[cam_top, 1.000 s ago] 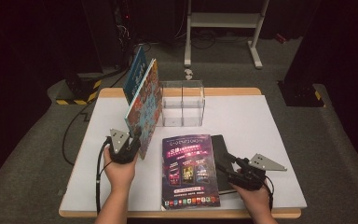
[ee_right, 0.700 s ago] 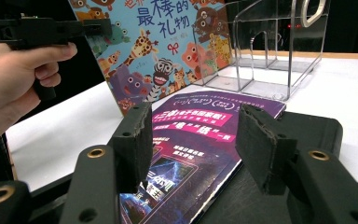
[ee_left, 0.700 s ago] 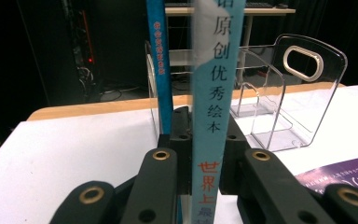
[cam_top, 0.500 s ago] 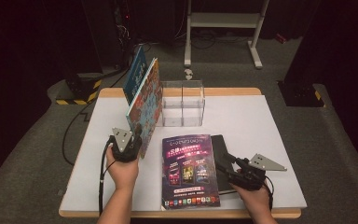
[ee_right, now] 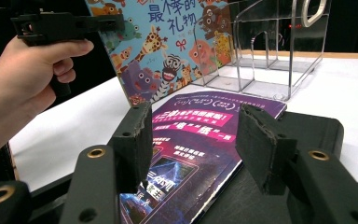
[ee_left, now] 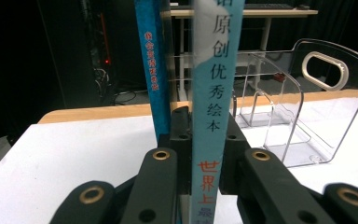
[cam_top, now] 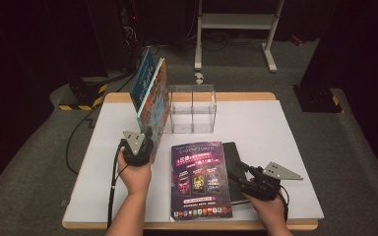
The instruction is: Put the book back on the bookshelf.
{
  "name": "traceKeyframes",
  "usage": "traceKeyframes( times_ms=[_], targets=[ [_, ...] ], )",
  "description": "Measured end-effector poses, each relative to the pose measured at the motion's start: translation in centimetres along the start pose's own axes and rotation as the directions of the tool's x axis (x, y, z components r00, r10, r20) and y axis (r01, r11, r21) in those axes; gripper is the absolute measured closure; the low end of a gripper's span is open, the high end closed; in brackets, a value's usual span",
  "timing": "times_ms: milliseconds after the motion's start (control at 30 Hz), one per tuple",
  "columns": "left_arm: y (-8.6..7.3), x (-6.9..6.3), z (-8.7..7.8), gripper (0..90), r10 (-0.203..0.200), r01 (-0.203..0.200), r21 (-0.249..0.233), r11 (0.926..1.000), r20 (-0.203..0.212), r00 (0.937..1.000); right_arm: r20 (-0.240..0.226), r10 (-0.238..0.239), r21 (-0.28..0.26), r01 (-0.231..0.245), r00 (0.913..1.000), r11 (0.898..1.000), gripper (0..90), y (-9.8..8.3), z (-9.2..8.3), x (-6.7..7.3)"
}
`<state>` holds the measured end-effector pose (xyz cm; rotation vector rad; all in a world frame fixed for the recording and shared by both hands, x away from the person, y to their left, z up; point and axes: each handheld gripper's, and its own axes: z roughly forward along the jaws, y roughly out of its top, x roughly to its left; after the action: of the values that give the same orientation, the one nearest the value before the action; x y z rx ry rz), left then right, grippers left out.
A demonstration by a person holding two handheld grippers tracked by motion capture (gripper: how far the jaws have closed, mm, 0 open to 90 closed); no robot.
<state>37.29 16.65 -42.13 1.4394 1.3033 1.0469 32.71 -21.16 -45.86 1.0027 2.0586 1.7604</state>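
White table, dark room behind. Left gripper clamped tight on upright picture book, spine read 优秀绘本, beside clear acrylic rack. Right gripper view showed its cover: cartoon animals, 最棒的礼物. Right gripper jaws half apart, gripping nothing, over purple magazine lying on black book.
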Motion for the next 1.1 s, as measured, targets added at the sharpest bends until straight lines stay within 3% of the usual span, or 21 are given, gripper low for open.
traceKeyframes(
  times_ms=[833, 1100],
  targets=[
    [-0.23, -0.11, 0.1, 77.9, 0.003, -0.003, 0.0, 1.0, -0.029, 0.9996, -0.005, -0.002, 0.004, 0.002, 1.0, 1.0, 45.6, 0.0, 0.11, 0.13],
    [-0.14, -0.34, 0.32, 78.6, 0.014, -0.015, -0.011, 0.9998, -0.06, 0.9981, -0.007, -0.004, 0.002, 0.005, 1.0, 1.0, 45.6, 0.02, 0.07, 0.18]
  ],
)
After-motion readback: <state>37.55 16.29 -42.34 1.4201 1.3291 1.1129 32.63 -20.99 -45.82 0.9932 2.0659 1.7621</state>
